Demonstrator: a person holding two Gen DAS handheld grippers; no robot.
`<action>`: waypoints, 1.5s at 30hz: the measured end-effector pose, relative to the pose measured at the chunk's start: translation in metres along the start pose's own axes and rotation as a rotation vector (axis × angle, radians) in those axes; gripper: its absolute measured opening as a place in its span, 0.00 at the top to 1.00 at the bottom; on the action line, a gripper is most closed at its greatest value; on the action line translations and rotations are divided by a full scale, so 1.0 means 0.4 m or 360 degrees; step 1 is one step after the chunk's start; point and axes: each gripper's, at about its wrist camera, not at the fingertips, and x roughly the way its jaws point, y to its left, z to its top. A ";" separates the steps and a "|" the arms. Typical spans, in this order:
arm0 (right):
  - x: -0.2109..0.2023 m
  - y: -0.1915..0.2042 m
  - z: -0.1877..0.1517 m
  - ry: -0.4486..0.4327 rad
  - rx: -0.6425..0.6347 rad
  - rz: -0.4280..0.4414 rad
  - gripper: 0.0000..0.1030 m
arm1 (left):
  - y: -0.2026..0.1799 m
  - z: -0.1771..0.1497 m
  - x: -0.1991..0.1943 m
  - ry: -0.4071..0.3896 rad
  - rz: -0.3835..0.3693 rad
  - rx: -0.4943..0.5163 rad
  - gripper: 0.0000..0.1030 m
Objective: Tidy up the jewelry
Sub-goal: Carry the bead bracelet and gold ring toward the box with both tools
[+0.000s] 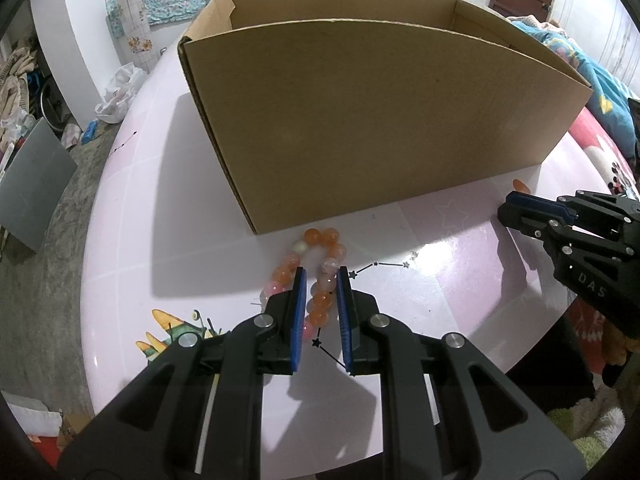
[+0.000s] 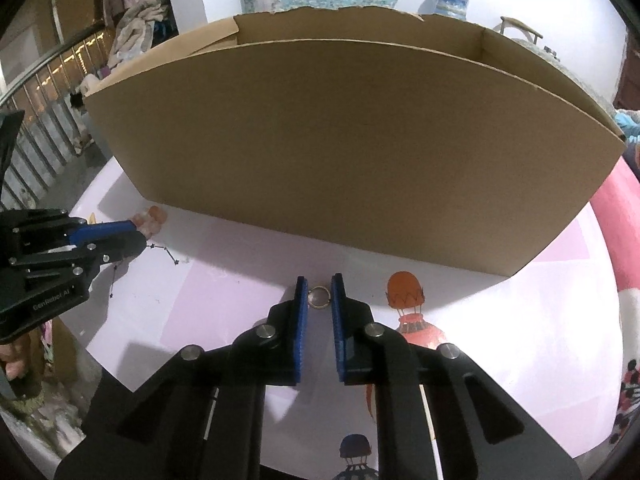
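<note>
Only right wrist view shows ring (image 2: 319, 297); left shows bracelet (image 1: 320, 276).

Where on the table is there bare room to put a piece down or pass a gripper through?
Free: the strip of table along the cardboard box front, between the two grippers, and the patch left of the box. Crowded: around the bead bracelet at the left gripper, and by the ring at the right gripper.
</note>
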 end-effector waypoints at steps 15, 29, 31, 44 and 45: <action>-0.013 -0.005 0.004 -0.0019 0.0035 0.0009 0.90 | 0.010 -0.005 -0.002 -0.0022 -0.0010 0.0001 0.91; -0.089 -0.010 0.020 -0.0148 0.0053 0.0017 0.90 | 0.005 0.000 -0.061 -0.0154 -0.0001 0.0019 0.92; -0.107 -0.010 0.021 -0.0178 0.0056 0.0019 0.90 | 0.006 0.001 -0.076 -0.0177 0.0000 0.0016 0.92; -0.234 -0.011 0.051 -0.0366 0.0062 0.0074 0.90 | 0.066 -0.013 -0.231 -0.0375 -0.0130 -0.0121 0.92; -0.246 -0.015 0.054 -0.0385 0.0068 0.0095 0.90 | 0.071 -0.013 -0.246 -0.0392 -0.0144 -0.0132 0.92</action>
